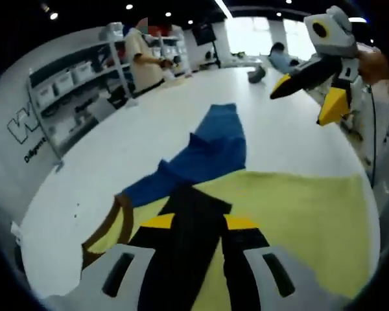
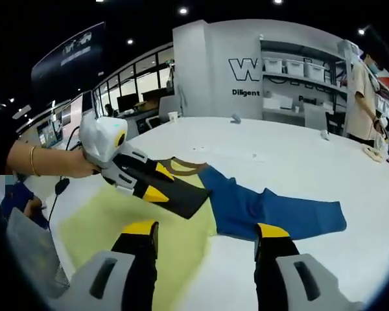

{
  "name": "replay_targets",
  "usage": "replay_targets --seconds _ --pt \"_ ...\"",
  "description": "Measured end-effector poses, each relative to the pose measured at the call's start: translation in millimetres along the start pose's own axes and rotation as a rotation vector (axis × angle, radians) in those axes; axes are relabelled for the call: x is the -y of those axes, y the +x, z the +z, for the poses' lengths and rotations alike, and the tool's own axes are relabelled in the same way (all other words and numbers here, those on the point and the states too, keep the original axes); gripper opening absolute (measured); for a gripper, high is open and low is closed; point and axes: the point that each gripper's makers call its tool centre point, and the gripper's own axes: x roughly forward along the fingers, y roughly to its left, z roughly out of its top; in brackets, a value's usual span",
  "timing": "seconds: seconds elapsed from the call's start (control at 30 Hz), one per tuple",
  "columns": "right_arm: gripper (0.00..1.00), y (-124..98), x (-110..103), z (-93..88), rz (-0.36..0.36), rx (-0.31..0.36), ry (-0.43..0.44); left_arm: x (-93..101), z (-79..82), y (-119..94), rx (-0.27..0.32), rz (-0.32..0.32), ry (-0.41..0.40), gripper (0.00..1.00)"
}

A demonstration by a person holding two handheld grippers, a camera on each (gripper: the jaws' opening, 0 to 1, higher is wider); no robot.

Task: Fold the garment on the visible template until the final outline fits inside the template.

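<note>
Garment: I saw the blue garment (image 2: 266, 210) lying on the white bench (image 2: 298, 159), one end overlapping the yellow template (image 2: 117, 223).
Left tongs (image 2: 157, 183): I had them closed on a dark fold of it.
Right tongs (image 2: 207, 234): held open above the bench.
Left gripper view: a brown collar (image 1: 113, 223) near the template's edge.

The worktop (image 2: 298, 162) is a smooth white surface with a soft sheen, catching blurred ceiling-light reflections at the upper middle of the left gripper view. On it lies the garment (image 2: 272, 210), a matt blue woven cloth with soft creases and a brown ribbed-looking collar band (image 1: 113, 227). The template (image 1: 298, 214) beneath it is a flat, pale yellow sheet, matt and smooth; cloth or paper cannot be told. The left tongs (image 2: 162, 188) have matt black jaws with yellow plastic tips and a glossy light-grey plastic body; the right tongs (image 2: 207, 236) look the same.
</note>
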Motion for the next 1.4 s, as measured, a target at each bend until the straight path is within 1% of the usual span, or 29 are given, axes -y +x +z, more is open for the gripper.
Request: replay_targets --seconds 0.03,0.1,0.13,0.2,0.3,0.37,0.4,0.43,0.47,0.5,0.57,0.63,0.73,0.77,0.8,0.87,0.93,1.0,1.03,1.13,1.17,1.2,1.27,1.3,1.33,1.4 --pt "0.58 3 0 -0.5 0.001 -0.004 0.003 -9.0 -9.5 -4 -0.017 0.018 -0.013 0.32" --pt "0.59 5 -2 -0.9 0.004 -0.008 0.003 -17.5 -17.7 -15 -0.039 0.045 -0.017 0.38" --pt "0.58 6 -3 -0.7 0.007 -0.009 0.002 -19.8 -20.2 -17 -0.038 0.052 -0.013 0.41" --pt "0.57 10 -5 -1.5 0.014 -0.008 -0.001 -25.8 -24.4 -22 -0.039 0.091 -0.027 0.46" --pt "0.57 11 -8 -2.3 0.030 -0.014 -0.006 -30.5 -30.1 -29 -0.057 0.145 -0.035 0.53" --pt "0.57 13 -9 -2.3 0.034 -0.015 -0.010 -35.4 -32.8 -34 -0.048 0.173 -0.047 0.58" --pt "0.58 14 -9 -2.6 0.033 -0.017 -0.009 -39.3 -34.6 -39 -0.040 0.199 -0.066 0.60" --pt "0.58 14 -9 -2.8 0.033 -0.018 -0.008 -41.5 -36.4 -42 -0.037 0.211 -0.078 0.60" --pt "0.57 14 -8 -3.5 0.031 -0.022 -0.006 -41.8 -38.8 -44 -0.037 0.211 -0.089 0.58" --pt "0.57 15 -8 -3.7 0.032 -0.023 -0.006 -44.8 -46.6 -51 -0.047 0.231 -0.133 0.57" --pt "0.57 16 -8 -4.2 0.031 -0.025 -0.004 -48.7 -51.6 -57 -0.056 0.250 -0.141 0.57" --pt "0.56 17 -7 -5.1 0.030 -0.027 -0.003 -57.5 -68.1 -68 -0.080 0.281 -0.168 0.56" --pt "0.55 20 -9 -6.7 0.036 -0.035 0.005 -64.8 -86.9 -82 -0.099 0.308 -0.204 0.53" --pt "0.55 21 -11 -6.9 0.040 -0.035 0.000 -68.0 -100.8 -89 -0.134 0.322 -0.222 0.52" --pt "0.55 21 -12 -6.9 0.043 -0.035 -0.002 -71.6 -110.8 -94 -0.151 0.337 -0.231 0.51" --pt "0.55 22 -14 -7.3 0.048 -0.035 0.001 -76.1 -123.8 -99 -0.158 0.354 -0.259 0.52" --pt "0.55 22 -15 -7.9 0.049 -0.036 0.003 -79.1 -131.3 -107 -0.161 0.368 -0.286 0.51" --pt "0.55 23 -15 -8.7 0.048 -0.038 0.003 -79.8 -134.3 -110 -0.165 0.369 -0.288 0.51" --pt "0.54 22 -15 -11.0 0.050 -0.048 0.002 -83.4 -151.3 -119 -0.186 0.400 -0.334 0.50" --pt "0.54 20 -15 -13.8 0.052 -0.057 0.007 -84.0 -160.8 -127 -0.193 0.410 -0.362 0.49" --pt "0.53 20 -15 -15.5 0.051 -0.061 0.007 -84.0 -163.4 -129 -0.193 0.413 -0.369 0.47" --pt "0.53 20 -15 -16.0 0.051 -0.062 0.007 -83.9 -164.5 -130 -0.193 0.413 -0.371 0.43" --pt "0.54 19 -11 -20.2 0.037 -0.072 0.011 -85.1 -171.8 -136 -0.177 0.420 -0.402 0.30" --pt "0.53 18 -10 -22.0 0.036 -0.076 0.011 -83.6 -172.8 -136 -0.162 0.422 -0.417 0.24" --pt "0.53 18 -10 -21.9 0.035 -0.074 0.013 -81.7 -172.6 -136 -0.158 0.421 -0.423 0.21" --pt "0.52 17 -11 -21.8 0.034 -0.072 0.017 -78.7 -174.9 -137 -0.151 0.413 -0.449 0.19"
